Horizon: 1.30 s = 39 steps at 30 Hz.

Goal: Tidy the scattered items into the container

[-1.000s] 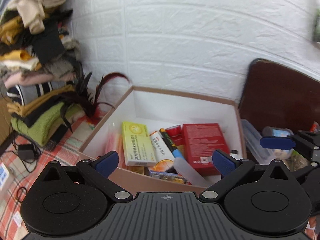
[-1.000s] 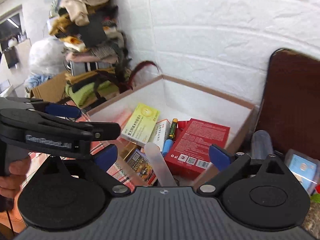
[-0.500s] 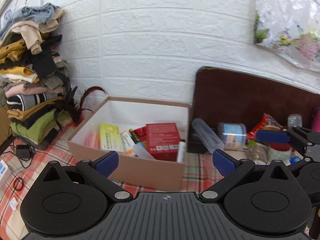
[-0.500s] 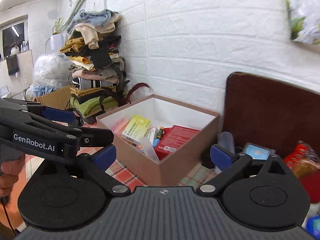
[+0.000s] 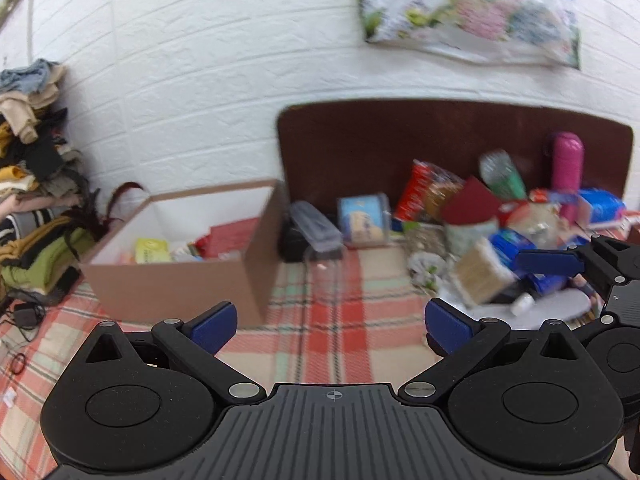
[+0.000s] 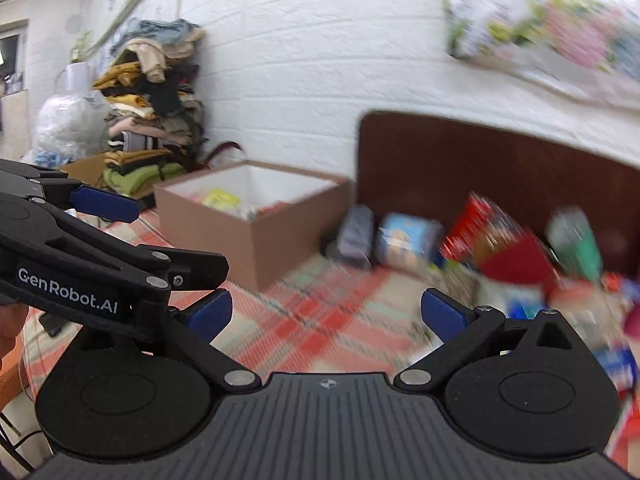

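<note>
An open cardboard box [image 5: 180, 280] stands on the checked cloth at the left, with a yellow packet [image 5: 151, 250] and a red box [image 5: 232, 236] inside; it also shows in the right wrist view [image 6: 256, 236]. A pile of scattered items [image 5: 480, 248] lies at the right: a red snack bag [image 5: 424, 192], a blue-labelled can [image 5: 362, 218], a pink bottle [image 5: 566, 164]. My left gripper [image 5: 330, 322] is open and empty, back from the box. My right gripper [image 6: 326, 312] is open and empty above the cloth.
A dark brown board [image 5: 440, 144] leans on the white brick wall behind the pile. A stack of folded clothes [image 5: 32, 184] rises at the far left. A clear plastic case [image 5: 316, 226] lies beside the box. A flowered bag [image 5: 472, 12] hangs on the wall.
Both grippers have pulled back from the box and swung to the right. The box now sits farther off at the left and the pile of items has come into view.
</note>
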Motion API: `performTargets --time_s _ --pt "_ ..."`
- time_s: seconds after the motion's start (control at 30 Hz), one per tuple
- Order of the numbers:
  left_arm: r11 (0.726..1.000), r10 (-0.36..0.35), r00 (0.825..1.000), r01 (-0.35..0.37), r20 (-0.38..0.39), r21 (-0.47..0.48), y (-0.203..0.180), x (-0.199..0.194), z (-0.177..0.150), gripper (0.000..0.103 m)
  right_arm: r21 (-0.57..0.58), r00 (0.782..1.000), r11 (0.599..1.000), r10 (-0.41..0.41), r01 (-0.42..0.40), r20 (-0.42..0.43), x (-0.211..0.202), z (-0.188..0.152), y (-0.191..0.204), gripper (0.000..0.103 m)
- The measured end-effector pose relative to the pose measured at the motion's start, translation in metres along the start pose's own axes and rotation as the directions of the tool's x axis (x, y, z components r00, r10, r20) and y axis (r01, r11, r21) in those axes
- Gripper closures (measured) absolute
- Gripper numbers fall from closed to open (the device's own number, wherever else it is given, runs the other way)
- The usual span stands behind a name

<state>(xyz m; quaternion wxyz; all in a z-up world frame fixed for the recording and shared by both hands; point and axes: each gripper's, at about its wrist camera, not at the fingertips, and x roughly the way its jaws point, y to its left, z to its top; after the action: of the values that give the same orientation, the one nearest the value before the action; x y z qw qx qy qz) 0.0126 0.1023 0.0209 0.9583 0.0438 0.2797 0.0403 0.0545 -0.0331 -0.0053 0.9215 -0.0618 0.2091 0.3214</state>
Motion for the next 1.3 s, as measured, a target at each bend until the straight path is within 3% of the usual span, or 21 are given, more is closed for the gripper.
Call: performTargets --time_s 0.3,0.5,0.67,0.87,1.1,1.23,1.3 --pt "0.989 -0.143 0.985 0.146 -0.099 0.029 -0.061 0.027 -0.037 0.0 0.112 0.988 0.984 -0.13 0.139 -0.083 -0.037 -0.073 -0.037 0.002" --pt "0.988 -0.148 0.977 0.152 -0.152 0.018 -0.067 0.054 -0.04 0.0 0.141 0.976 0.969 -0.189 0.204 -0.112 -0.037 -0.089 -0.06 0.0" --pt "0.985 -0.163 0.97 0.169 -0.179 0.018 -0.065 0.074 -0.042 0.0 0.153 0.965 0.958 -0.221 0.241 -0.139 -0.027 -0.098 -0.079 0.001" --pt "0.98 -0.172 0.959 0.189 -0.223 0.057 -0.077 0.107 -0.043 0.008 0.162 0.949 0.942 -0.266 0.294 -0.17 -0.015 -0.102 -0.102 0.001" --pt "0.976 -0.192 0.951 0.211 -0.243 0.052 -0.083 0.139 -0.027 0.012 0.218 0.936 0.915 -0.306 0.339 -0.172 -0.006 -0.097 -0.134 0.001" --pt "0.973 -0.203 0.95 0.223 -0.238 0.058 -0.085 0.152 -0.019 0.013 0.232 0.951 0.926 -0.264 0.297 -0.163 0.006 -0.09 -0.139 0.007" --pt "0.975 -0.192 0.948 0.214 -0.252 0.06 -0.083 0.161 -0.019 0.02 0.227 0.96 0.939 -0.226 0.26 -0.164 0.015 -0.086 -0.137 0.012"
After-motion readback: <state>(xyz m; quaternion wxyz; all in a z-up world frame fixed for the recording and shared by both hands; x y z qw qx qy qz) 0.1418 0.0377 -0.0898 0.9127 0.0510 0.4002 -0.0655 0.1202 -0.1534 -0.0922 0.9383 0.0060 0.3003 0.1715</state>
